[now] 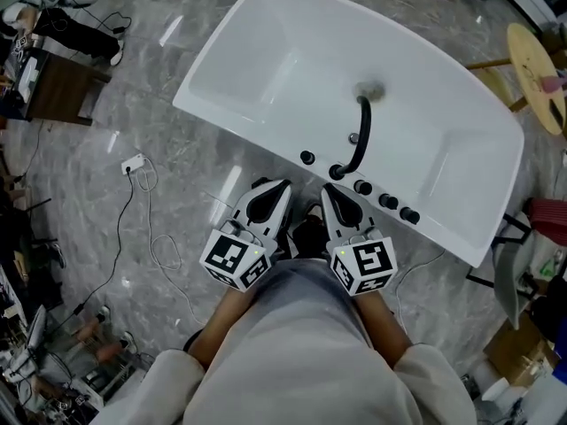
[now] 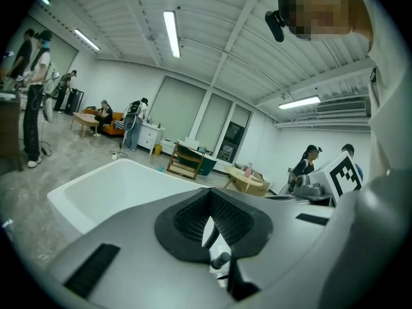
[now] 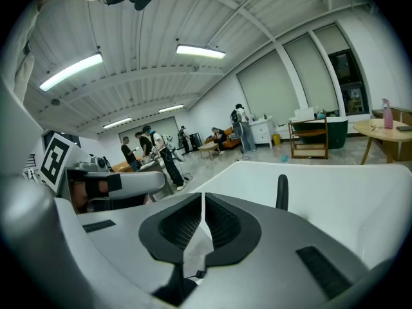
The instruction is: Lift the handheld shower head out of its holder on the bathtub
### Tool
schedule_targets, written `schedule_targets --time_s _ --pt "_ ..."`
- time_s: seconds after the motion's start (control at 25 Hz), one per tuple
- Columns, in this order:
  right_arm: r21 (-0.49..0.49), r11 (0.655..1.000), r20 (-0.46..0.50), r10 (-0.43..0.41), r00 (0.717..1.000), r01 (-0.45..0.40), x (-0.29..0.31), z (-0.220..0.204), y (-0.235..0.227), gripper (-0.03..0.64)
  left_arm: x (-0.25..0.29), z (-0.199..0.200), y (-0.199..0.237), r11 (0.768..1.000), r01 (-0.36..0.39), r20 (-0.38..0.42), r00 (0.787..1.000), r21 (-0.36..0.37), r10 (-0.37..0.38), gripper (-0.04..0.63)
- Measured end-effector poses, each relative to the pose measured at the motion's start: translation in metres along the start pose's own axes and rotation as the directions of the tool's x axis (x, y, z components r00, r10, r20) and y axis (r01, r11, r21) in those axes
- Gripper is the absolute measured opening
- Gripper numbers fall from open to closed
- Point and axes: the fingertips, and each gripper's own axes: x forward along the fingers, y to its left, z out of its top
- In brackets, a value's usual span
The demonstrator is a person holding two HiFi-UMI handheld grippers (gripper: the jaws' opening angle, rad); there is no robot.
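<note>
A white bathtub (image 1: 266, 51) fills the upper part of the head view. On its near rim a black, curved handheld shower head (image 1: 360, 135) rises from its holder (image 1: 337, 173), with black knobs (image 1: 388, 201) beside it. My left gripper (image 1: 266, 186) and right gripper (image 1: 330, 189) hover side by side just short of that rim, both shut and empty. The right gripper is the nearer one to the holder, just below it in the picture. In the right gripper view the shower head (image 3: 281, 192) stands beyond the closed right gripper (image 3: 203, 198). The left gripper (image 2: 210, 195) faces the tub (image 2: 109, 185).
Cables and a white power strip (image 1: 133, 164) lie on the marble floor at left. A dark desk (image 1: 58, 87) stands far left and a round wooden table (image 1: 536, 73) at right. Several people (image 3: 151, 147) stand across the room.
</note>
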Motion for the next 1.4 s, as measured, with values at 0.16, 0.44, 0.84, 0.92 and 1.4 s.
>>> schedule_targets --time_s 0.16,0.44,0.84,0.92,1.4 --pt "0.016 0.999 -0.032 -0.032 0.999 0.032 0.011 -0.004 -0.007 0.020 -0.002 0.009 0.027 0.998 -0.037 0.020 0.999 -0.040 0.038 0.005" --pt "0.024 0.998 -0.066 -0.063 0.996 0.064 0.027 -0.017 -0.016 0.020 -0.004 0.020 0.073 0.987 -0.117 0.057 0.991 -0.114 0.124 0.006" --pt "0.055 0.997 -0.063 -0.049 0.997 0.053 0.017 -0.026 -0.033 0.020 0.004 0.005 0.058 0.971 -0.153 0.034 0.986 -0.182 0.161 0.005" --pt "0.052 0.997 -0.062 -0.050 0.997 0.053 0.016 -0.029 -0.039 0.020 0.010 0.004 0.053 0.972 -0.144 0.040 0.987 -0.184 0.154 0.005" --pt "-0.008 0.998 -0.080 -0.063 0.995 0.062 0.017 -0.061 -0.050 0.020 0.015 -0.001 0.031 0.978 -0.141 0.039 0.988 -0.156 0.149 0.005"
